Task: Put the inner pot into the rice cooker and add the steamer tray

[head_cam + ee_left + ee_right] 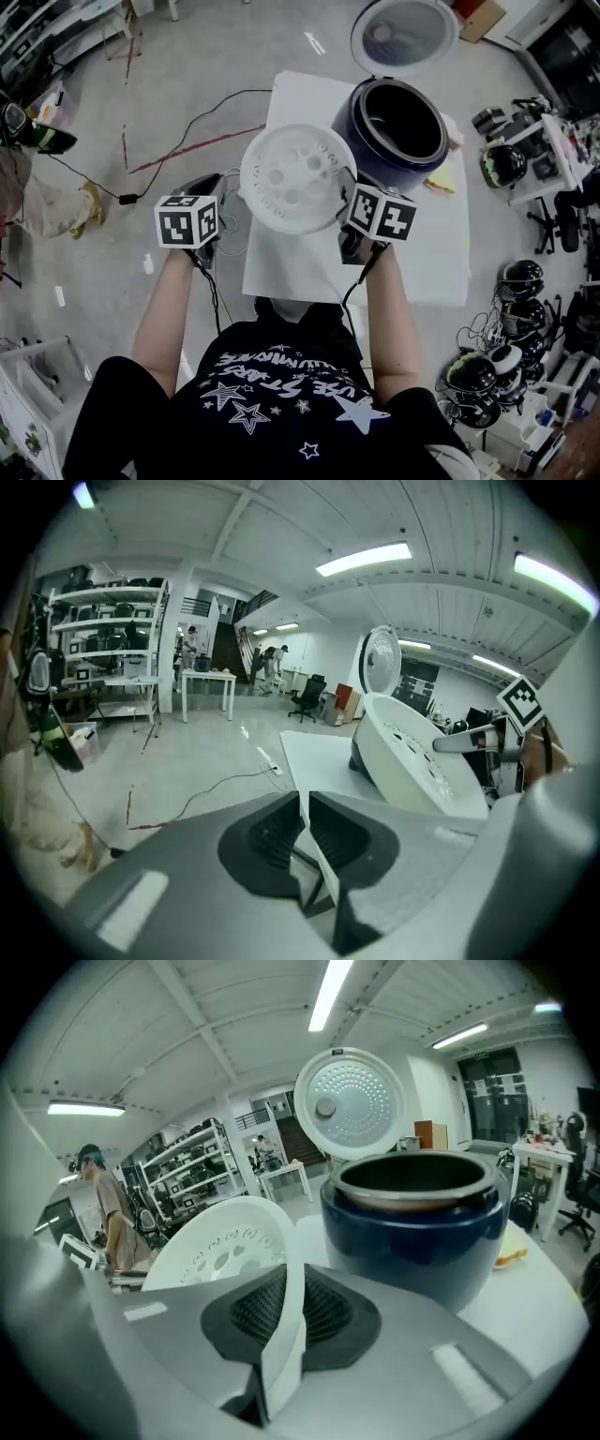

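The steamer tray (297, 178), white and perforated, is held tilted and clear of the white bench (441, 267), just beside the near-left side of the rice cooker (389, 127). Whether tray and cooker touch cannot be told. The right gripper (345, 195) is clenched on the tray's right rim; in the right gripper view the rim (286, 1307) is seen edge-on, pinched between the 2 ribbed pads. The left gripper (211, 192) is held just off the tray's left edge, apart from it. In the left gripper view its jaws are drawn together to a thin slit with nothing between them. The cooker's dark blue body stands on the bench with its lid (405, 36) raised fully open behind it. The inner pot (412, 1192) is seated inside the cooker, with its metal rim showing just above the body.
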Demonstrator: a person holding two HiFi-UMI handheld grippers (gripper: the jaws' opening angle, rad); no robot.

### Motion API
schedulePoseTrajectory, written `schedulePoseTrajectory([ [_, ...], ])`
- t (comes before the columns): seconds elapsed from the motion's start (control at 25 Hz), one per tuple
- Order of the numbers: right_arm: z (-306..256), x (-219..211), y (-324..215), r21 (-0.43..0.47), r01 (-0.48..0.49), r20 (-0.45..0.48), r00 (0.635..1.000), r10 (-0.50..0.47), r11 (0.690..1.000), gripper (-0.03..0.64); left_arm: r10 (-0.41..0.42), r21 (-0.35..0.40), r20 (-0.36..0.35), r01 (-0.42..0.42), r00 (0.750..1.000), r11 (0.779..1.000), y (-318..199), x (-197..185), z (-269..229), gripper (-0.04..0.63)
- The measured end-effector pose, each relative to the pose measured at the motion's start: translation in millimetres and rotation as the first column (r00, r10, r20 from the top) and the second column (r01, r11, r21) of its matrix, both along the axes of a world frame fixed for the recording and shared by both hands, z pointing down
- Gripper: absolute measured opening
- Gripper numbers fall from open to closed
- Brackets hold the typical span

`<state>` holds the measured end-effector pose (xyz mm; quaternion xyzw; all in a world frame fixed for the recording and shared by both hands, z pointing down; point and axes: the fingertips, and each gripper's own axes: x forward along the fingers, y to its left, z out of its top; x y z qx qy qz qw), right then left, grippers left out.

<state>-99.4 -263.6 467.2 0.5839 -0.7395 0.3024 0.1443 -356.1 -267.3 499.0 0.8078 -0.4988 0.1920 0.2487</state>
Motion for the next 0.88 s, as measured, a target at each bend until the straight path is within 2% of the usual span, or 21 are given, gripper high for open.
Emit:
schedulePoseTrajectory([
  [0.44, -90.0, 10.9, -18.0, 0.145, 0.027, 0.045, 0.998, -0.034, 0.989, 0.058, 0.006, 0.112, -0.024, -0.003, 1.0, 0.994, -13.6, 20.8, -61.1, 0.038],
  [0.88, -134.4, 80.4, -62.2, 0.217, 0.023, 0.037, 0.999, -0.031, 0.976, 0.058, 0.009, 0.167, -0.036, -0.002, 0.999, 0.986, -40.4, 78.6, -90.0, 0.038],
])
